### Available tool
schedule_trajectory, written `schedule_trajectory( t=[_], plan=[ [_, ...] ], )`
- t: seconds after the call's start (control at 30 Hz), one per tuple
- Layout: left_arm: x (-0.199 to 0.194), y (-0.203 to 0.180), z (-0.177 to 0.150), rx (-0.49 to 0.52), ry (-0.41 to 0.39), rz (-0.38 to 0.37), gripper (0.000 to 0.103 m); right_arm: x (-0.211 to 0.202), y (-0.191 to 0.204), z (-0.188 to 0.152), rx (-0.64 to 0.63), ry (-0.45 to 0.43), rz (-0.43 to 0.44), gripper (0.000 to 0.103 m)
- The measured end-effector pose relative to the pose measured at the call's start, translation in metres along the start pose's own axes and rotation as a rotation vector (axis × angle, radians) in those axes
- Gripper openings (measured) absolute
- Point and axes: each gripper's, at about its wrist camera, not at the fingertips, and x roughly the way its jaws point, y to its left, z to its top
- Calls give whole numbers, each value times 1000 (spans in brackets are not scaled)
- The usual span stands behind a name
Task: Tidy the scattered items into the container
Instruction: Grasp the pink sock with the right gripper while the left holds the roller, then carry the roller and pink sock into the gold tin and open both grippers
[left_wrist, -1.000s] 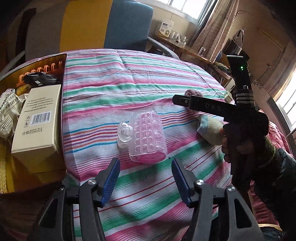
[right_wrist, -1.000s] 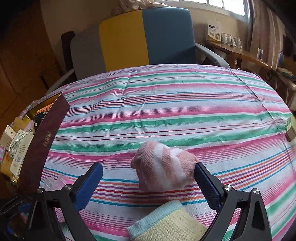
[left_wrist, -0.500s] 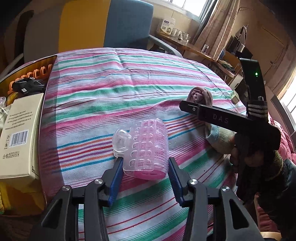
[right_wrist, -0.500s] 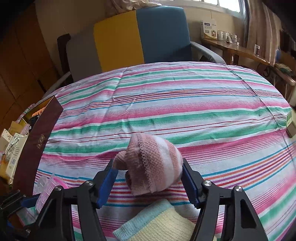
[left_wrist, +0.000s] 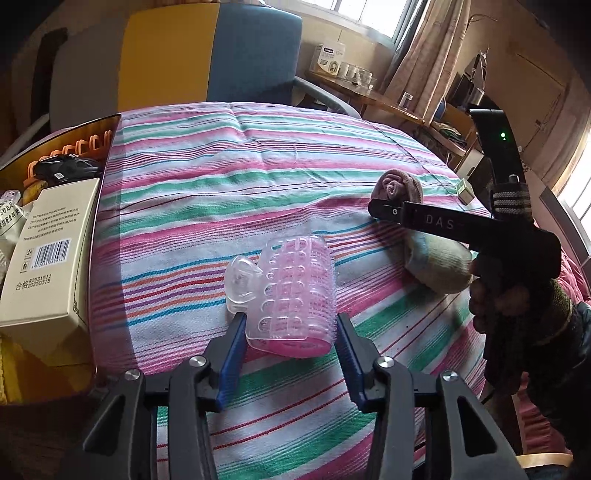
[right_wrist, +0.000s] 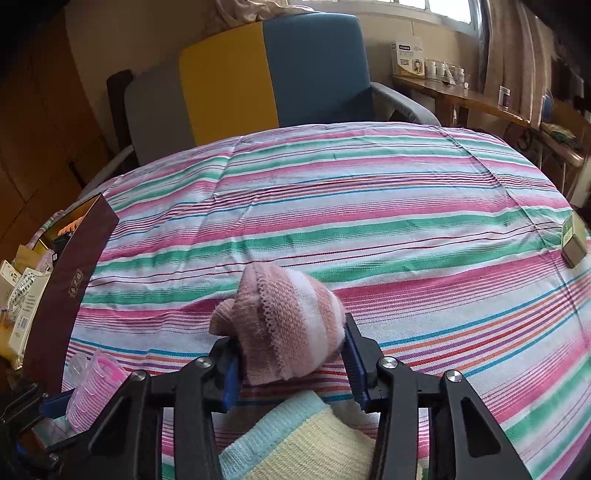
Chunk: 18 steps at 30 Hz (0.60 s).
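A pink hair roller (left_wrist: 295, 291) with a clear clip (left_wrist: 242, 280) on its side lies on the striped cloth (left_wrist: 229, 192). My left gripper (left_wrist: 290, 345) is shut on the roller's near end, one blue pad against each side. In the right wrist view, a rolled pink-and-white sock (right_wrist: 291, 328) sits between the pads of my right gripper (right_wrist: 291, 363). Its jaws are closing and squeeze the sock. The roller (right_wrist: 96, 387) shows at the lower left there. The container (left_wrist: 74, 127), a box with a maroon wall (right_wrist: 74, 266), stands at the left edge.
The container holds a cream carton (left_wrist: 48, 251), a black item (left_wrist: 62, 168) and orange pieces. A rolled yellow-and-blue sock (right_wrist: 303, 439) lies just under the right gripper. A small green box (right_wrist: 572, 240) rests at the cloth's right edge. A yellow-and-blue chair (right_wrist: 273, 74) stands behind the table.
The left gripper moved forward around the hair roller and closed on it. The right gripper's wide jaws came together on the pink sock, which now bulges up between them.
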Motion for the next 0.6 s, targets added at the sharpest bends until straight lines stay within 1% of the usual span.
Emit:
schedule_trajectory(
  t=[0.07,0.2,0.37,0.47,0.5,0.6],
  plan=[
    [-1,-1,-3,5,-5,5,47,-3,2,0,-4,6,11,44],
    [-1,-2,-8,26,-13,14,47,-9,12,-5,-39,4,5,44],
    [-3,1,-9,6,-2,4,48,-8,40,-14,-162,10,-30,44],
    [-3,2,-9,-6,4,-6,50,-8,51,-18,-202,8,-36,44],
    [-2,2,-8,-7,8,-10,53,-7,53,-19,-211,10,-31,45],
    [0,0,-5,-5,18,-7,55,-4,55,-20,-225,13,-28,50]
  ],
)
